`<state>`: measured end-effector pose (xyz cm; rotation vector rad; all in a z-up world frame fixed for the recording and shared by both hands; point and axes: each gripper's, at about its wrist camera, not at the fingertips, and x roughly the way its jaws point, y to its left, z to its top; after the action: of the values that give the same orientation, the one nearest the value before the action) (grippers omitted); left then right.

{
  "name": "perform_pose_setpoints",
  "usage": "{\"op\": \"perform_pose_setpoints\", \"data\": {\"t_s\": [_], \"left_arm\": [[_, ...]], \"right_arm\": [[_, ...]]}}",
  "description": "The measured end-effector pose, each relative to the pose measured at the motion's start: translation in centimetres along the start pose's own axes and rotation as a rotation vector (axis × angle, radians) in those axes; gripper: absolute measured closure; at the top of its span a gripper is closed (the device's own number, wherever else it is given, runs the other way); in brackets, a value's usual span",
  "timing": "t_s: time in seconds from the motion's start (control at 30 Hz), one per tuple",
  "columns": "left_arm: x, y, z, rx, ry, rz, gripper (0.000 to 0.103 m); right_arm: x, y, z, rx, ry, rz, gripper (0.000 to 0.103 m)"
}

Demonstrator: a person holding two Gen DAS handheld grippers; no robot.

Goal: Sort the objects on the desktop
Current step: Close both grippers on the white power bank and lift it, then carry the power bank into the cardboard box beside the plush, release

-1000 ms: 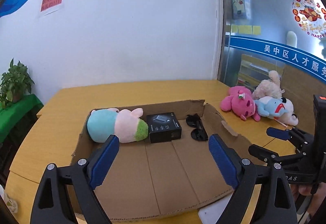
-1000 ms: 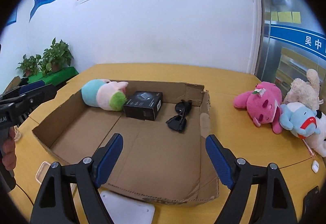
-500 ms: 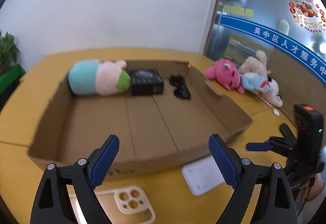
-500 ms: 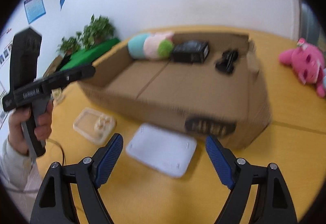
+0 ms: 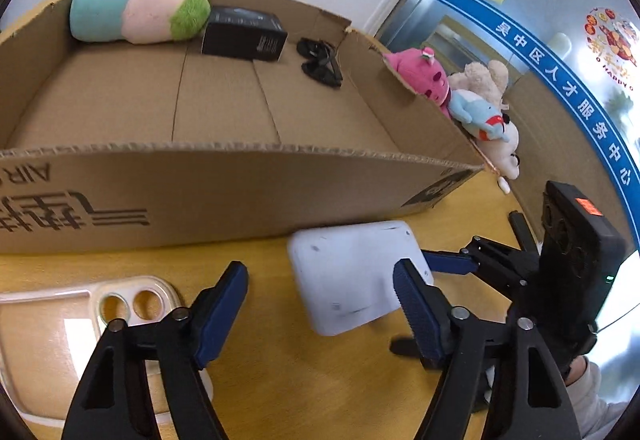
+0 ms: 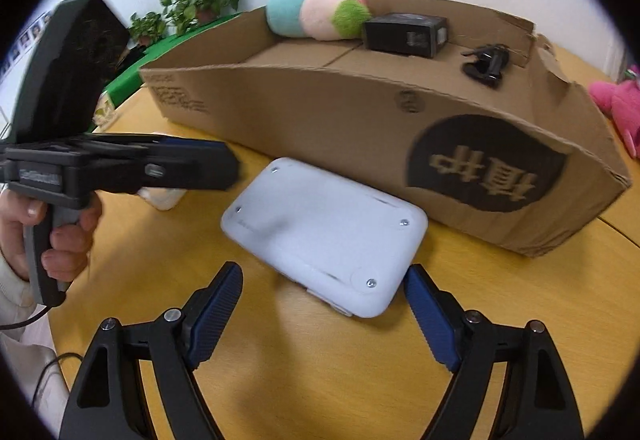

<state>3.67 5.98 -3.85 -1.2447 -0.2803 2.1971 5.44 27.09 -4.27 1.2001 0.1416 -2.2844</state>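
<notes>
A flat white device (image 5: pixel 348 272) lies on the yellow table in front of a cardboard box (image 5: pixel 224 192); it also shows in the right wrist view (image 6: pixel 324 232). My right gripper (image 6: pixel 322 316) is open, its pads (image 6: pixel 216 304) just short of the device's near edge. My left gripper (image 5: pixel 320 312) is open and empty, low over the table beside the device. A clear phone case (image 5: pixel 60 324) lies to its left. The box (image 6: pixel 400 108) holds a pastel plush (image 5: pixel 140 6), a black box (image 5: pixel 244 34) and sunglasses (image 5: pixel 320 60).
Pink, blue and cream plush toys (image 5: pixel 460 100) lie on the table right of the box. Potted plants (image 6: pixel 200 0) stand at the back left. The left gripper's body (image 6: pixel 112 168) and a hand show in the right wrist view.
Both grippers dropped from above the box to table height in front of it, closing in on the white device and the phone case. Both stayed open.
</notes>
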Motion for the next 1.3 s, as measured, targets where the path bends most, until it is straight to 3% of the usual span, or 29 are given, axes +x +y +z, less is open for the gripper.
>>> {"op": "perform_pose_setpoints", "data": {"t_s": [0.1, 0.3, 0.43, 0.6, 0.73, 1.0, 1.1, 1.3], "left_arm": [[0.7, -0.2, -0.4, 0.024, 0.032, 0.036, 0.046], [0.5, 0.0, -0.6, 0.036, 0.030, 0.032, 0.054], [0.3, 0.2, -0.7, 0.020, 0.027, 0.028, 0.059], [-1.2, -0.1, -1.0, 0.019, -0.013, 0.041, 0.070], [-3.0, -1.1, -0.9, 0.042, -0.057, 0.063, 0.071], [-9.4, -3.2, 2.6, 0.104, -0.240, 0.058, 0.071], [-11.9, -3.2, 5.2, 0.127, -0.314, 0.060, 0.071], [-15.1, -0.3, 11.4, 0.126, -0.388, 0.097, 0.071]], "right_arm": [[-0.4, 1.1, -0.4, -0.026, -0.027, 0.142, 0.020], [0.0, 0.7, -0.5, -0.016, -0.009, 0.029, 0.020], [0.5, 2.3, -0.3, -0.098, 0.012, -0.051, 0.033], [0.0, 2.7, -1.1, -0.084, -0.005, -0.029, 0.034], [-0.8, 3.2, -1.3, -0.066, -0.045, -0.017, 0.034], [-4.9, 4.8, 3.1, -0.116, -0.198, -0.044, 0.034], [-6.5, 5.4, 6.3, -0.165, -0.241, -0.054, 0.034], [-6.5, 6.2, 14.9, -0.289, -0.287, -0.059, 0.034]]}}
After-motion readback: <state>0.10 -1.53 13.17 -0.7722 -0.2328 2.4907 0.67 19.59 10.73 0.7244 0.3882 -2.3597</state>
